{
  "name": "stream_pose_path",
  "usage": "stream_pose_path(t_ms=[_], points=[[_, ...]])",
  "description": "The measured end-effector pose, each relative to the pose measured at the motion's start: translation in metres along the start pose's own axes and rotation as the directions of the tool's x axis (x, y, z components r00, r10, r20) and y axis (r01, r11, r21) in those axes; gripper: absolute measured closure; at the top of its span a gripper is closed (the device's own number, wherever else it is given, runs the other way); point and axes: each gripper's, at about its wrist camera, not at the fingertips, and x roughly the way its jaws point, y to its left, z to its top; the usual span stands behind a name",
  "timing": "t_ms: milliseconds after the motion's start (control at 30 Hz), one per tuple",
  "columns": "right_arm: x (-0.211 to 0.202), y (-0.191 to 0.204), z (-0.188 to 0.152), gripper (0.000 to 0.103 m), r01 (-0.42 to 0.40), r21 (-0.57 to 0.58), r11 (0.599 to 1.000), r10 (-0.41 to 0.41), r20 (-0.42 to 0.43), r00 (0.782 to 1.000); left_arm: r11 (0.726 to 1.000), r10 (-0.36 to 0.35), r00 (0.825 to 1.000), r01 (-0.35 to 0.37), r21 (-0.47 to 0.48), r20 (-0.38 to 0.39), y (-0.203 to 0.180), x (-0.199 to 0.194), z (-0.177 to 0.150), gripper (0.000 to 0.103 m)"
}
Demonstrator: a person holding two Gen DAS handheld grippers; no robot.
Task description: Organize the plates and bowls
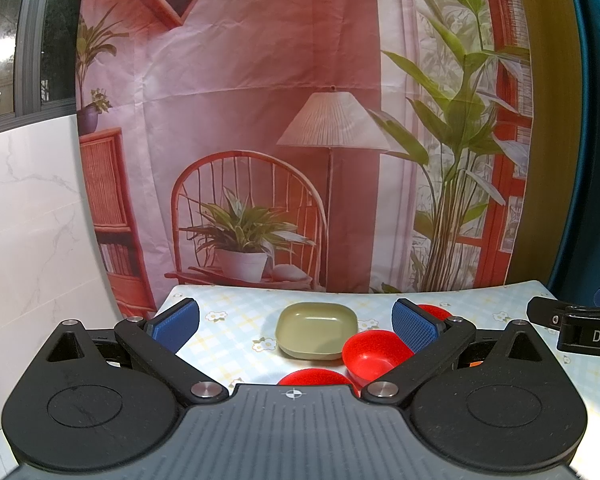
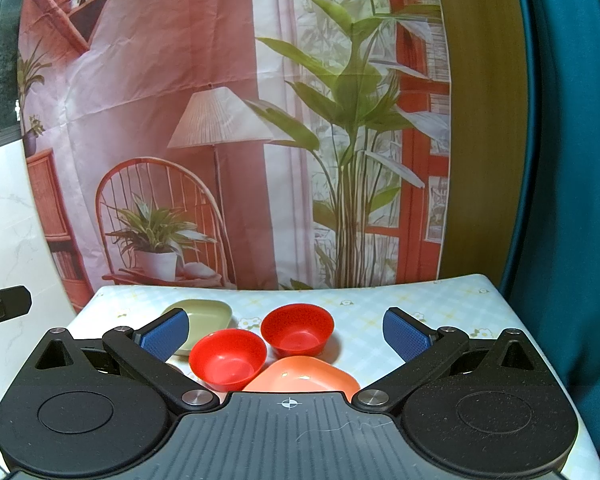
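Left wrist view first: my left tongs [image 1: 296, 322] hang spread wide and grasp nothing, their blue pads [image 1: 176, 324] well apart above the counter [image 1: 228, 312] with its checked floral cloth. Between the pads sits the green square dish [image 1: 317, 335], and touching its right corner is a red bowl [image 1: 374, 354]. A second red bowl [image 1: 434, 312] peeks out behind the right pad, and a red-orange rim [image 1: 314, 377] shows just above the tongs' body. At the far right edge a black part of my other tool [image 1: 572, 326] juts in. A printed backdrop [image 1: 260, 120] of a chair, lamp and plants hangs behind the counter.

Right wrist view: my right tongs [image 2: 286, 334] are likewise released and hold nothing. Between the pads stand two red bowls, the near one [image 2: 228, 358] just beside the far one [image 2: 297, 330]. An orange plate [image 2: 302, 378] lies closest to me, touching the near bowl. The green dish [image 2: 204, 314] sits left, partly hidden by the left pad [image 2: 166, 334].
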Motion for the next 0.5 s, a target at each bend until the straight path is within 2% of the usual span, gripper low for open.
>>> stream_pose_path(t_ms=[500], points=[[-0.0001,0.0003,-0.0011,0.000,0.000,0.000,1.000,0.000,-0.002,1.000,1.000,0.000,1.000,0.000,-0.003,0.000,-0.0028,0.0018,-0.0072,0.000]])
